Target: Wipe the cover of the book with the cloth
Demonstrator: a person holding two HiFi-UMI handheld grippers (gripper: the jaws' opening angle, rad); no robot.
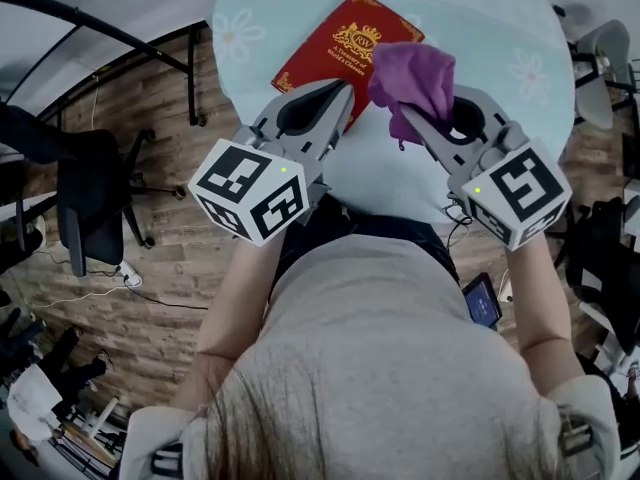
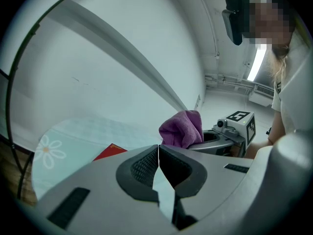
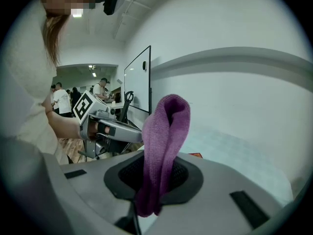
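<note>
A red book (image 1: 325, 48) with a gold crest lies on the round pale table (image 1: 470, 18), its near end under the grippers. My right gripper (image 1: 418, 118) is shut on a purple cloth (image 1: 412, 76), which bunches up above the book's right corner. The cloth (image 3: 164, 146) stands folded between the jaws in the right gripper view. My left gripper (image 1: 340, 98) hovers over the book's near left part, jaws shut with nothing between them. In the left gripper view the closed gripper (image 2: 159, 153) points up, with a sliver of the book (image 2: 110, 152) and the cloth (image 2: 183, 129) beyond.
The table cloth has daisy prints (image 1: 238, 36). A black office chair (image 1: 85, 193) stands on the wooden floor at the left, another chair (image 1: 600, 58) at the right. A phone (image 1: 483, 301) shows near the person's right side.
</note>
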